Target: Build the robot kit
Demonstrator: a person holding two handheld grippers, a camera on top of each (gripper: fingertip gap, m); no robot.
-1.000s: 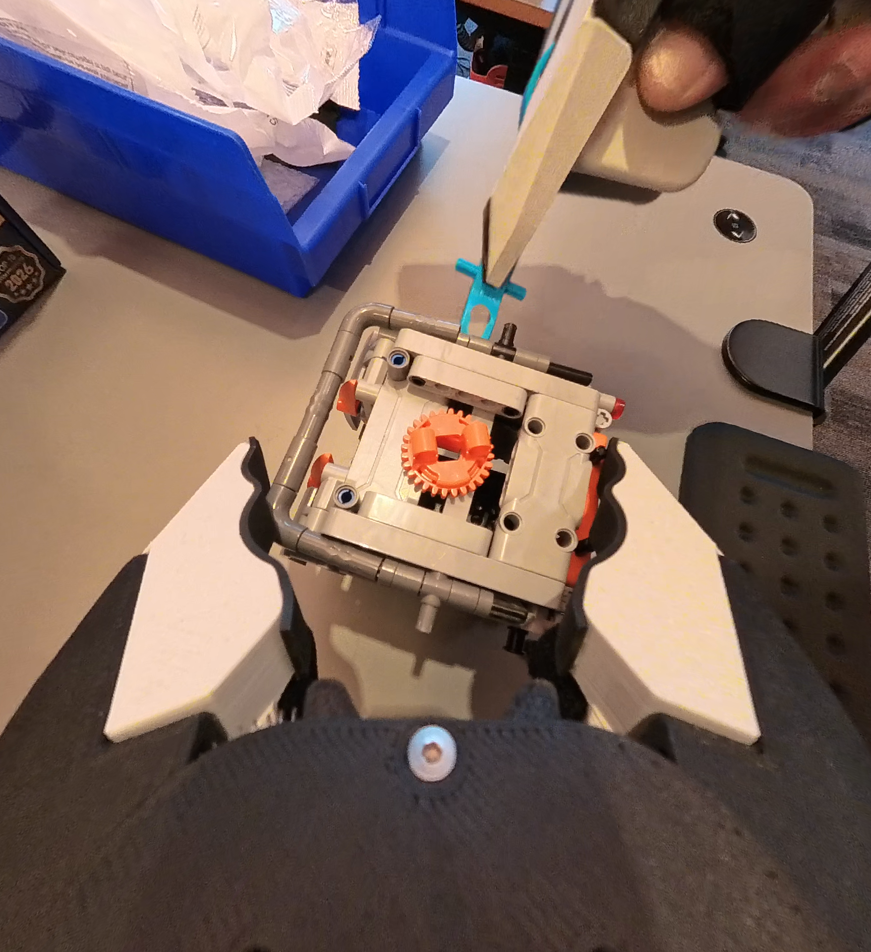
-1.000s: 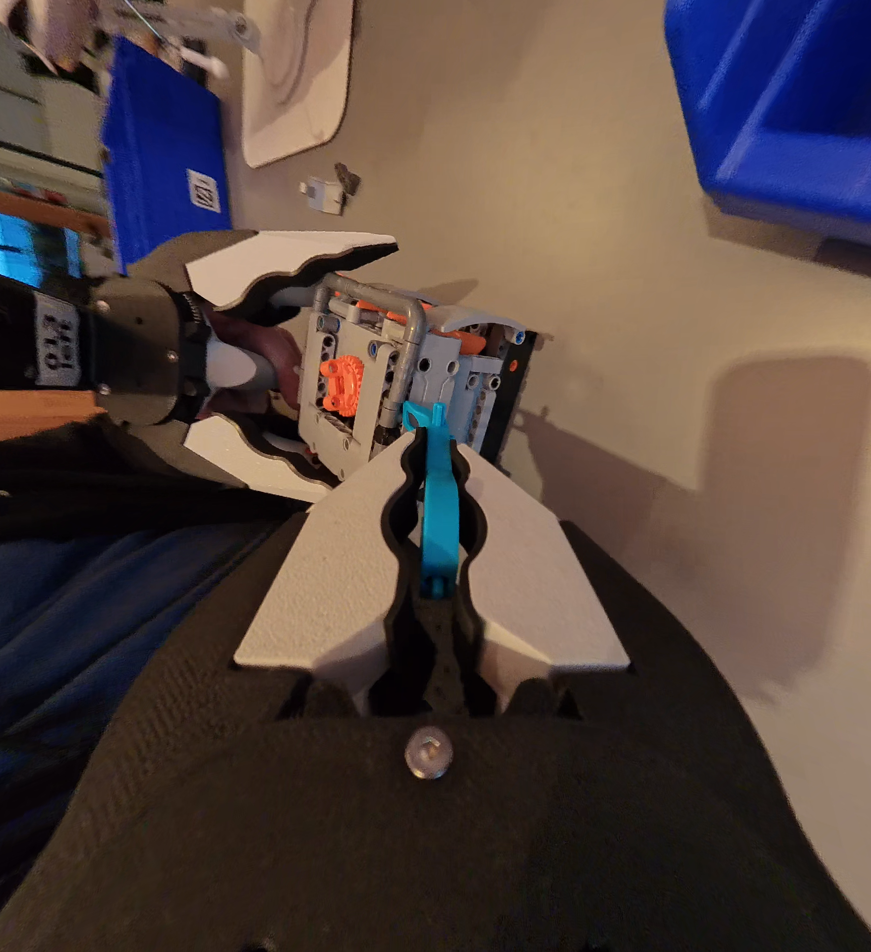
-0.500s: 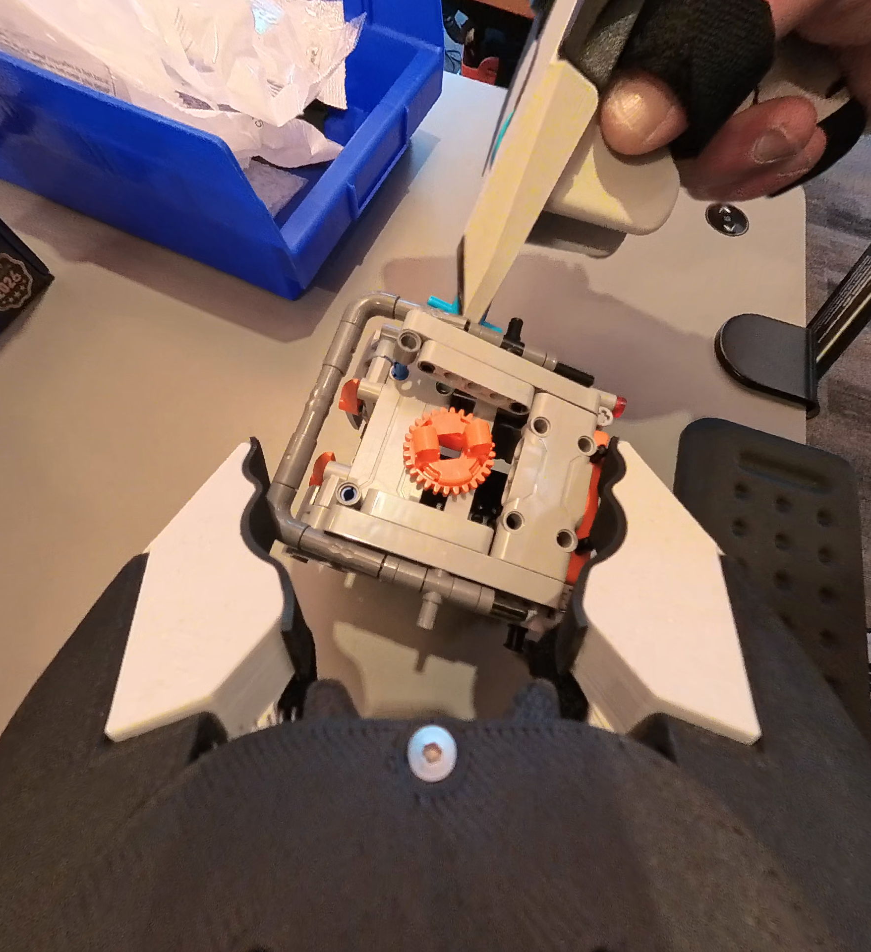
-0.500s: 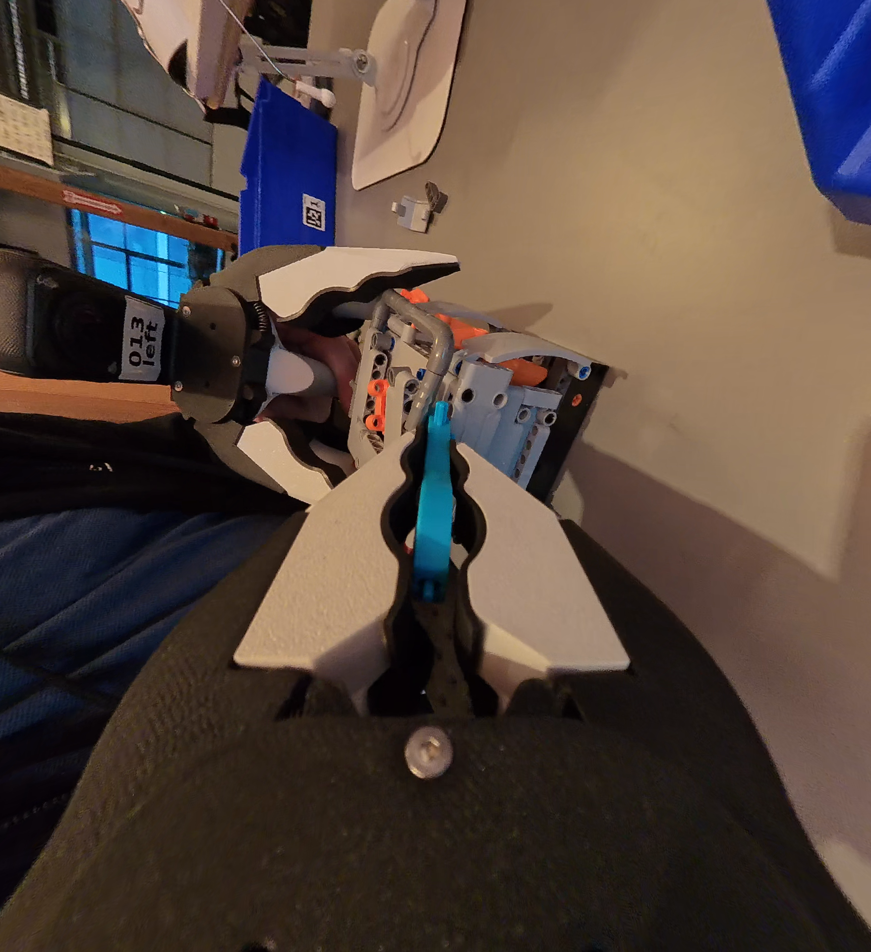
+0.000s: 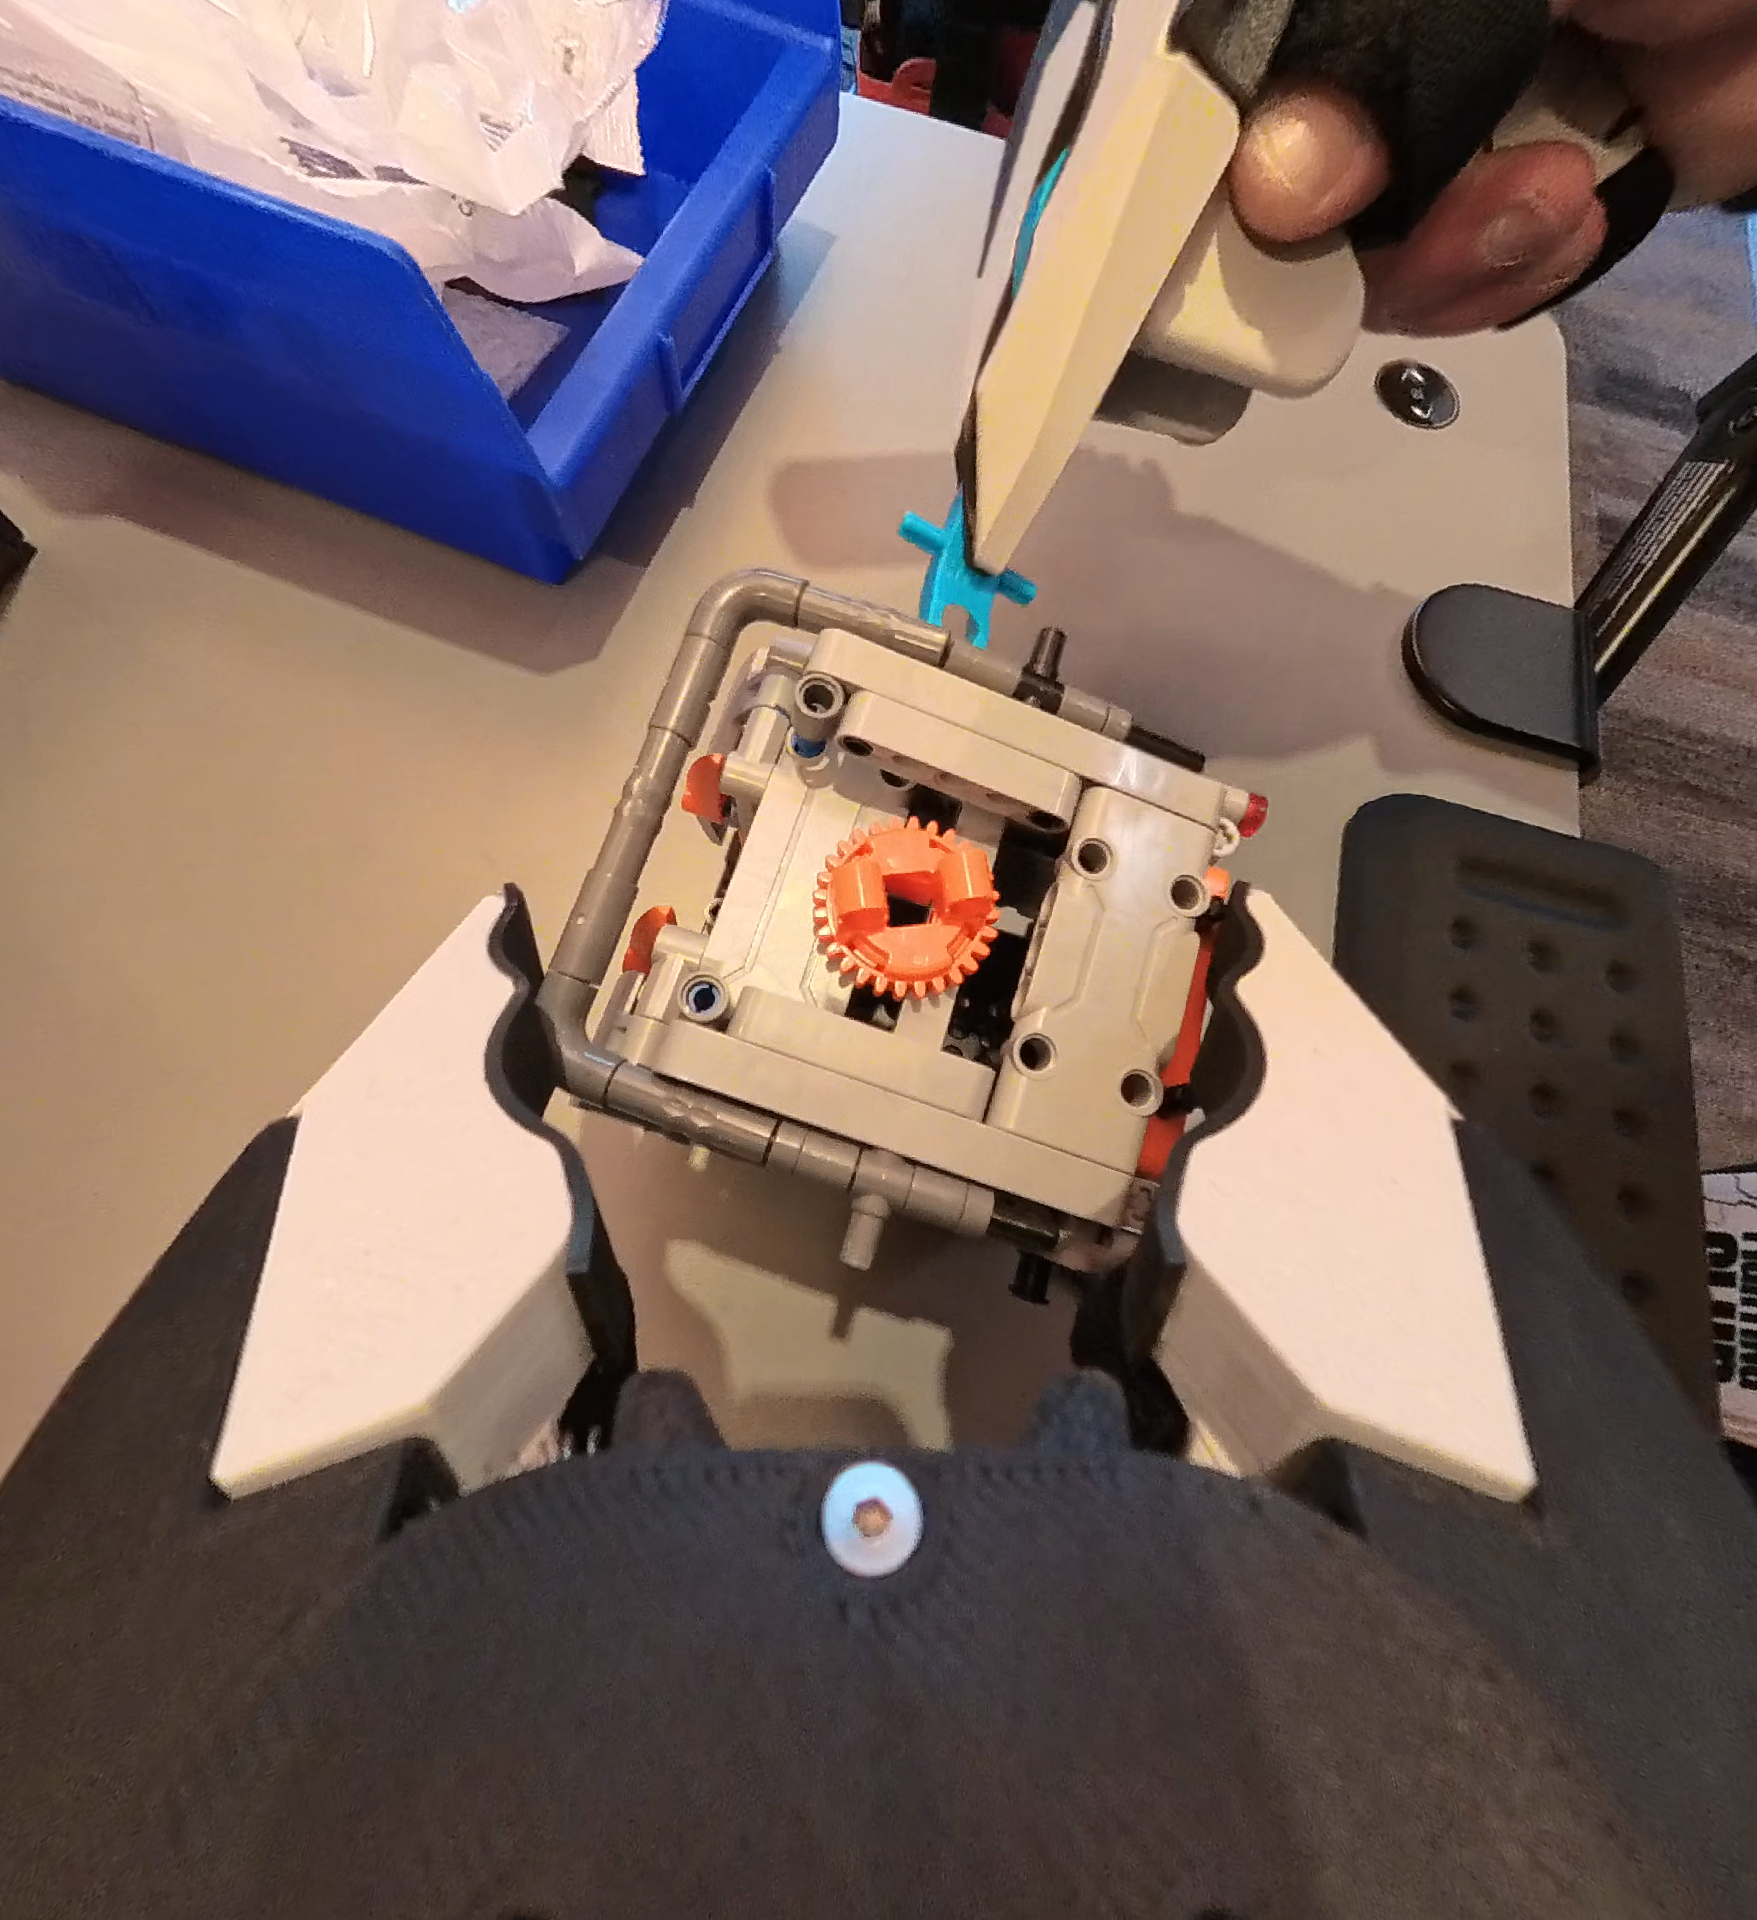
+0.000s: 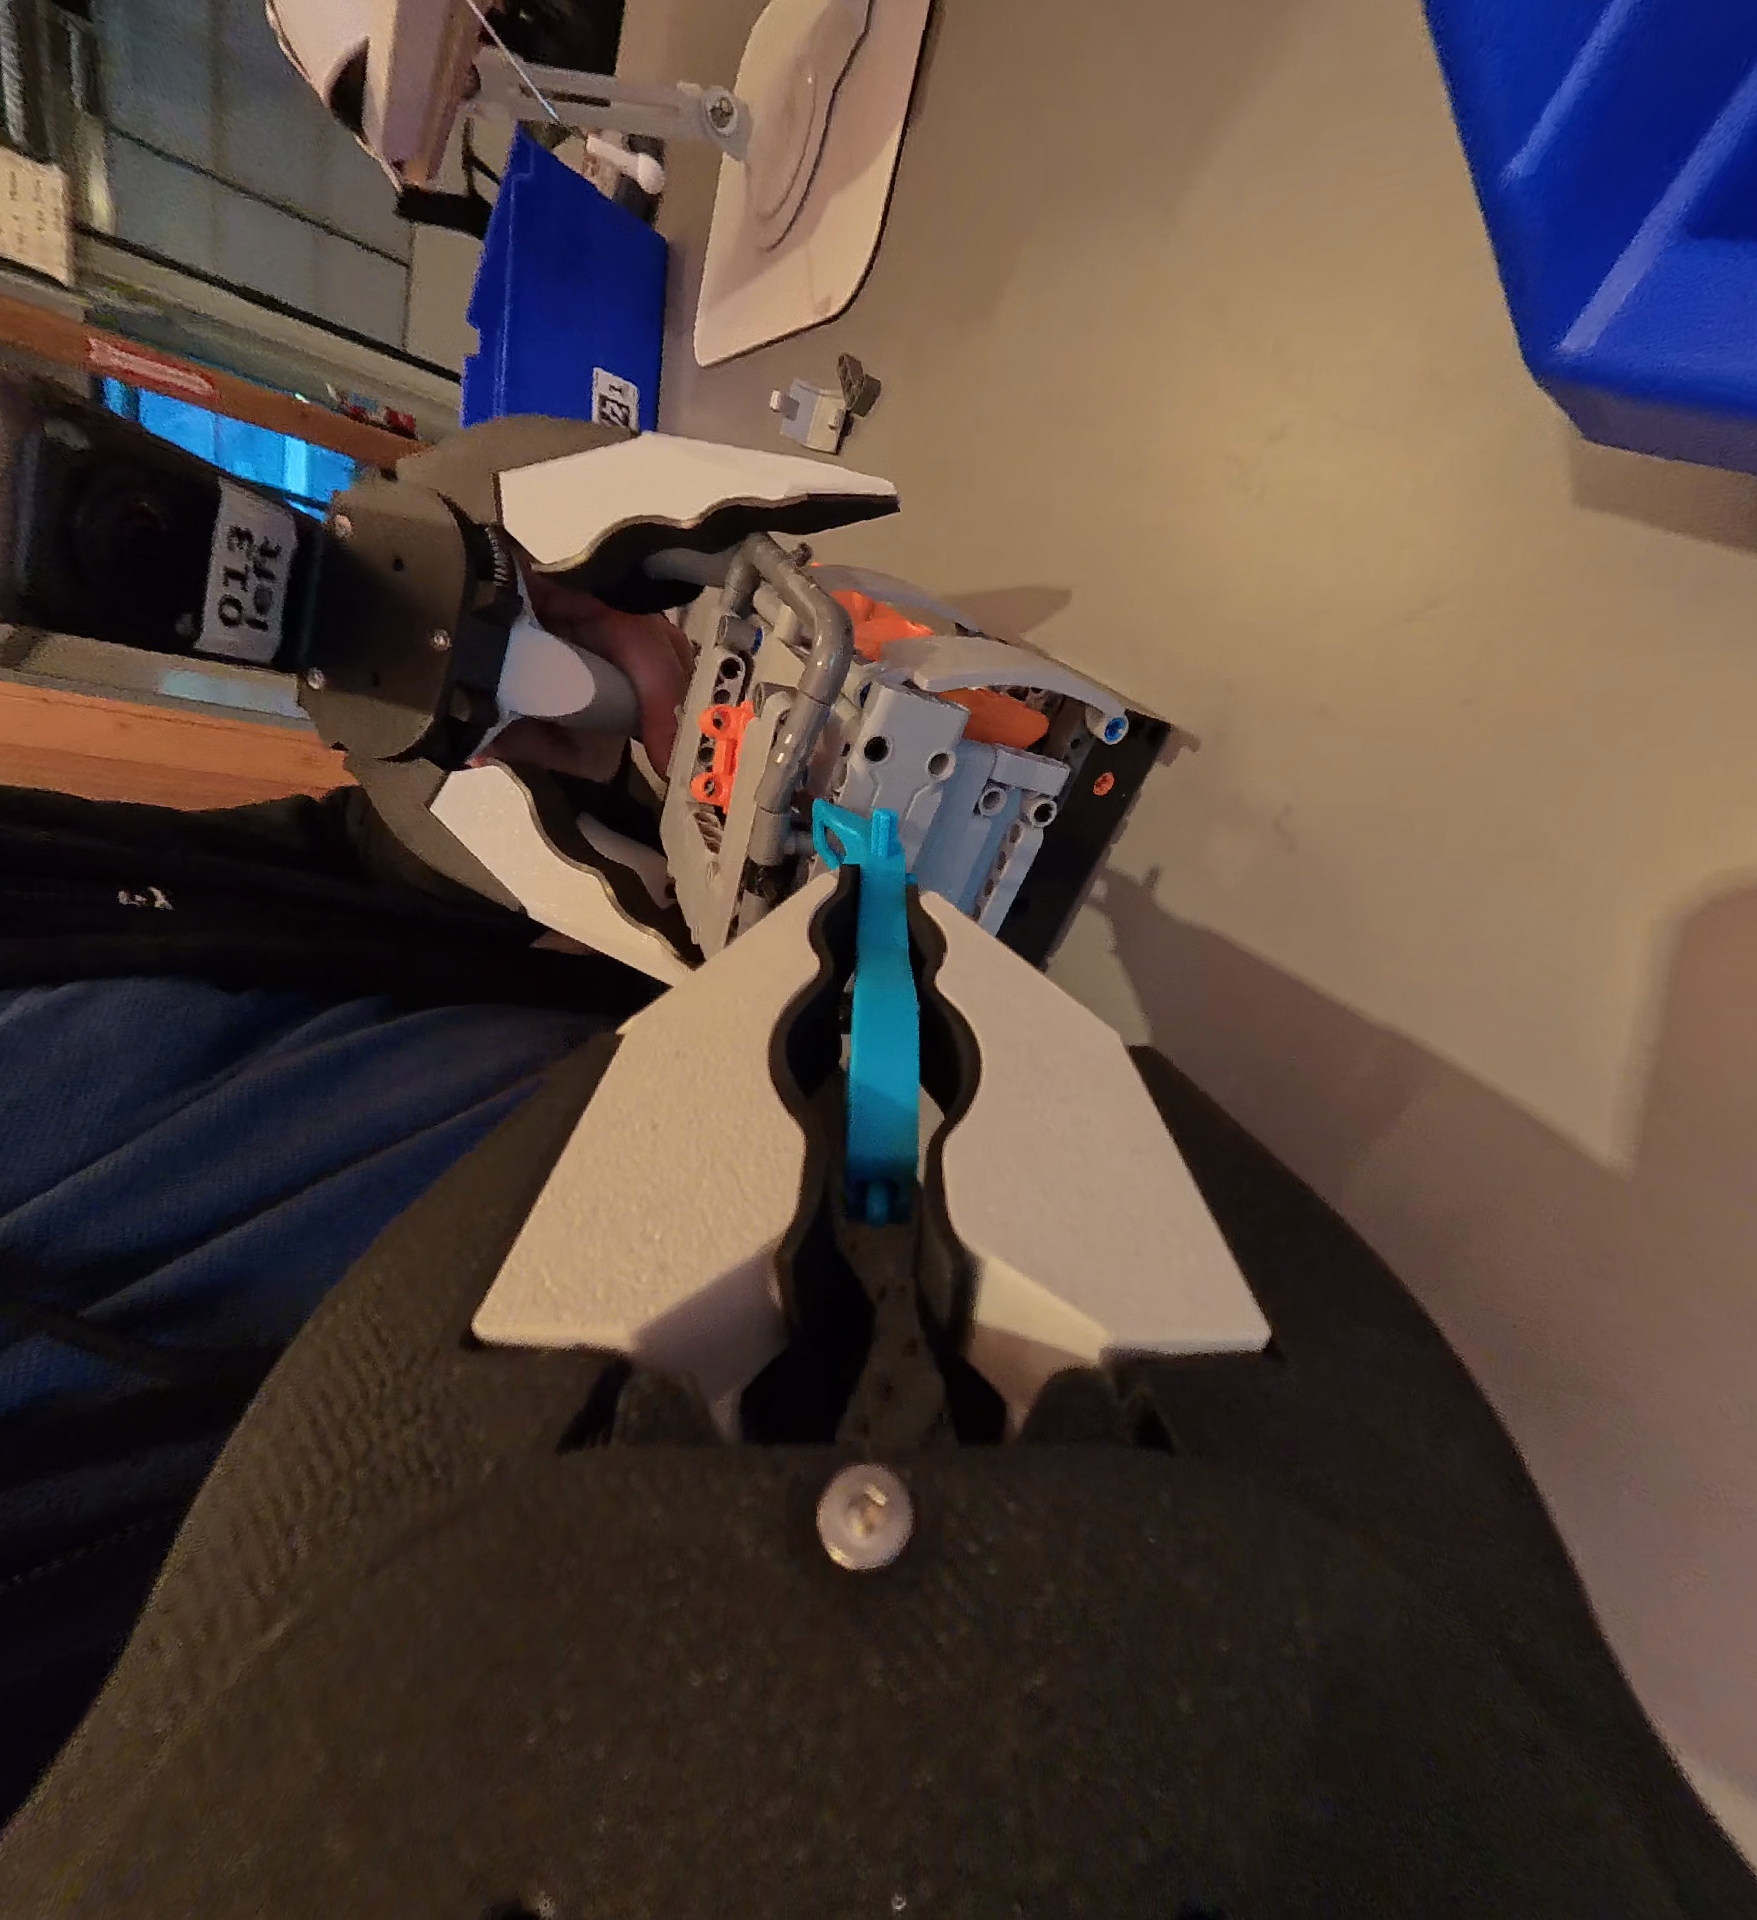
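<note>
Right gripper (image 6: 869, 894) clamped on a teal pry tool (image 6: 879, 1023), forked tip at the far edge of the grey brick assembly (image 5: 895, 925). Left gripper (image 5: 874, 997) grips that assembly by its sides; orange gear (image 5: 905, 904) faces up, grey tubing frames it. Versus 0.5 s ago: the teal tip has lifted clear, more exposed.

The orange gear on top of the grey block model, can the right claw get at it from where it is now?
Probably yes. The orange gear sits exposed on the grey block model, the left claw gripping only its sides. But the right claw is shut on a teal tool, so only that tool's tip could touch it.
</note>
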